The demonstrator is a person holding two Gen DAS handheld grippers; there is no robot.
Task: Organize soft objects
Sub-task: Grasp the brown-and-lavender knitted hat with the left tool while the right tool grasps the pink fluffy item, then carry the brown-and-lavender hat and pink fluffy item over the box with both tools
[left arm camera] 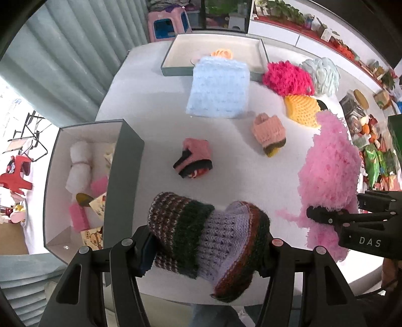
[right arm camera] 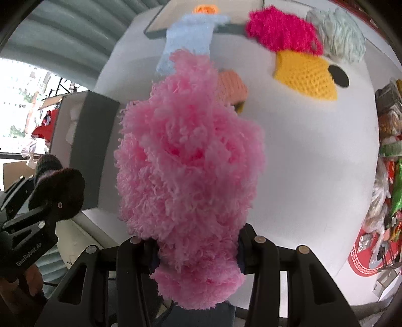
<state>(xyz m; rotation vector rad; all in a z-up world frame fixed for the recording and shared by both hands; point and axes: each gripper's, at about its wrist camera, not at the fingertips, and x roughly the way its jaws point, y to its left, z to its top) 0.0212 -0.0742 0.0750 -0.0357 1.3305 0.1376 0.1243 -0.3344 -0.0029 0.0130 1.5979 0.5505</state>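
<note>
My left gripper (left arm camera: 208, 254) is shut on a striped purple, green and brown knit piece (left arm camera: 208, 241), held above the table's near edge beside the near grey box (left arm camera: 125, 161). My right gripper (right arm camera: 197, 254) is shut on a fluffy pink yarn piece (right arm camera: 191, 161), held up over the table; the piece also shows in the left wrist view (left arm camera: 329, 173). On the white table (left arm camera: 155, 105) lie a light blue knit square (left arm camera: 218, 88), two small pink knit pieces (left arm camera: 194, 158) (left arm camera: 268, 133), a yellow knit piece (left arm camera: 302, 109), a magenta fluffy piece (left arm camera: 286, 78) and a pale green one (left arm camera: 322, 73).
The near grey box holds white and pink soft items and cards. A far grey box (left arm camera: 176, 65) holds an orange knit item (left arm camera: 221, 53). Snack packets and jars (left arm camera: 371, 140) crowd the right side. A pink stool (left arm camera: 168, 22) stands beyond the table.
</note>
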